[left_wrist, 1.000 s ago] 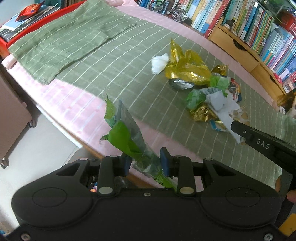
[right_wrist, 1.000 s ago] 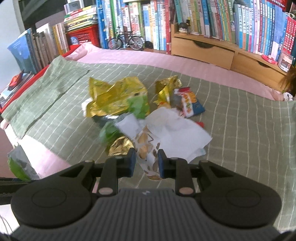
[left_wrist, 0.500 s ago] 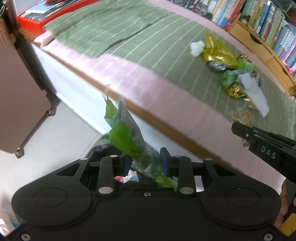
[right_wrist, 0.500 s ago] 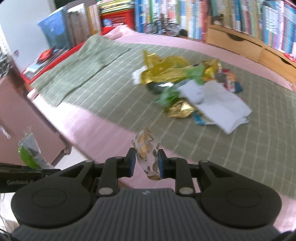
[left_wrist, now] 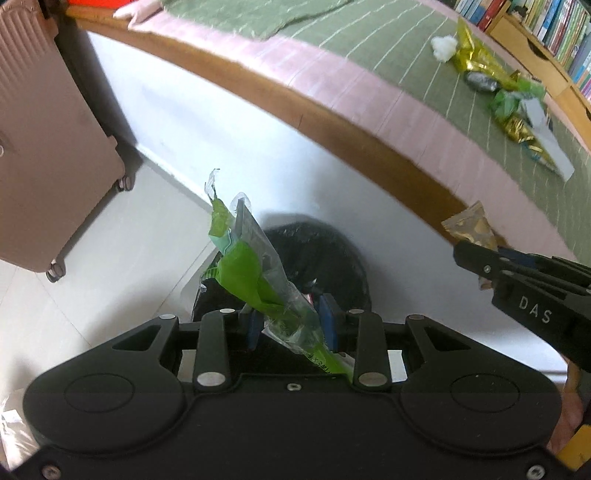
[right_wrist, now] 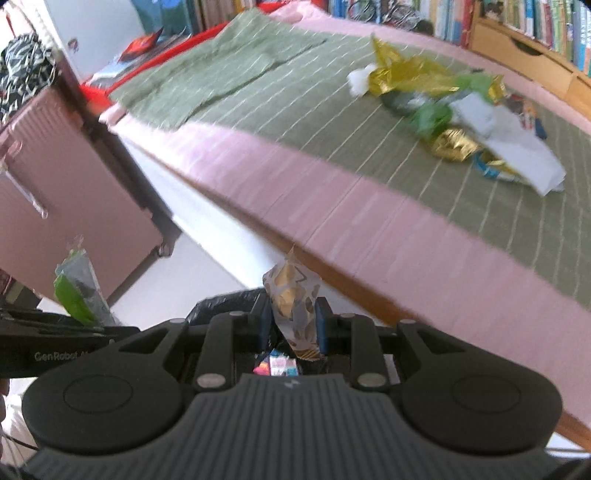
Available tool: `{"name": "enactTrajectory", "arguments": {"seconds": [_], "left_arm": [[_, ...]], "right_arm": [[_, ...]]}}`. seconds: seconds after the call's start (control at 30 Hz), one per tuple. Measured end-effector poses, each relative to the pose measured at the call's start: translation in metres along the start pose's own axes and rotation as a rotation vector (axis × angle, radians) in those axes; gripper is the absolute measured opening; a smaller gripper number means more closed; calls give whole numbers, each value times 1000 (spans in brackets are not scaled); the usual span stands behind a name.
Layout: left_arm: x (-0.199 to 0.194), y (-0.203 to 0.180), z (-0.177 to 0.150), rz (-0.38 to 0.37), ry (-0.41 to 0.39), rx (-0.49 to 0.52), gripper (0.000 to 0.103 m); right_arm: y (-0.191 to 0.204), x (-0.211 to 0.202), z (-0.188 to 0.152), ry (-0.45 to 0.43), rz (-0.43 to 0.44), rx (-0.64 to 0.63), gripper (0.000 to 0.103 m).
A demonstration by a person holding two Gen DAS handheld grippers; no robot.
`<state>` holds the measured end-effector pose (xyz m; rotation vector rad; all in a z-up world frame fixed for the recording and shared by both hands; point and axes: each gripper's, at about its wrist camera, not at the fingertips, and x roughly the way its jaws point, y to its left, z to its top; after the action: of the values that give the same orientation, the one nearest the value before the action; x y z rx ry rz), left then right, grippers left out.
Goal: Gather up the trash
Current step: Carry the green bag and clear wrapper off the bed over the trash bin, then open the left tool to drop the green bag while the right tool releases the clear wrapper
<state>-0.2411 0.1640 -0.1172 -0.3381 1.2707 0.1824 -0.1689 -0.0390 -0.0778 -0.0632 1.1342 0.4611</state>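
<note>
You are clamping a green wrapper (left_wrist: 258, 273) in the left gripper (left_wrist: 291, 328) and a gold-patterned wrapper (right_wrist: 295, 310) in the right gripper (right_wrist: 293, 328), both over the black bin (left_wrist: 332, 258) beside the bed (left_wrist: 369, 96).

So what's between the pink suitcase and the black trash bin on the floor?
Only bare pale floor lies between the pink suitcase and the black trash bin, shown in the left wrist view.

A bed (left_wrist: 369, 92) with a pink sheet, green striped blanket (right_wrist: 303, 96) and wooden edge stands over pale floor tiles (left_wrist: 110, 236), a pink suitcase (left_wrist: 44, 122) beside it, bookshelves (right_wrist: 524, 22) behind.
</note>
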Motion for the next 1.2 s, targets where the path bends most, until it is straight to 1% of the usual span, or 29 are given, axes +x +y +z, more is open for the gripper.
{"name": "enactTrajectory", "arguments": {"seconds": [0.2,0.37,0.47,0.53,0.8,0.9,1.03,1.1,1.13,1.17,1.2], "left_arm": [[24,12,-13,5,35,12,31],[43,19,-21,33,45,-5,31],[53,20,-25,51,69,-8,31],[56,21,-26,64,78,-2,31],[62,19,-25,55,92,8,31],[64,18,-24,50,90,12,31],[65,16,-22,51,84,25,32],[65,15,-22,52,85,28,36],[65,16,-21,51,86,29,39],[65,16,-21,51,85,28,42],[65,15,-21,50,83,28,43]], "right_arm": [[18,19,-14,55,17,-41,29],[25,37,-24,108,60,-84,29],[29,44,-28,118,65,-133,29],[29,46,-28,128,74,-137,30],[28,55,-26,145,86,-161,31],[29,56,-26,144,88,-171,33],[28,55,-26,137,89,-159,40],[28,53,-26,136,92,-151,41],[27,52,-26,135,92,-148,47],[27,51,-26,135,92,-146,51],[27,51,-26,134,93,-145,51]]}}
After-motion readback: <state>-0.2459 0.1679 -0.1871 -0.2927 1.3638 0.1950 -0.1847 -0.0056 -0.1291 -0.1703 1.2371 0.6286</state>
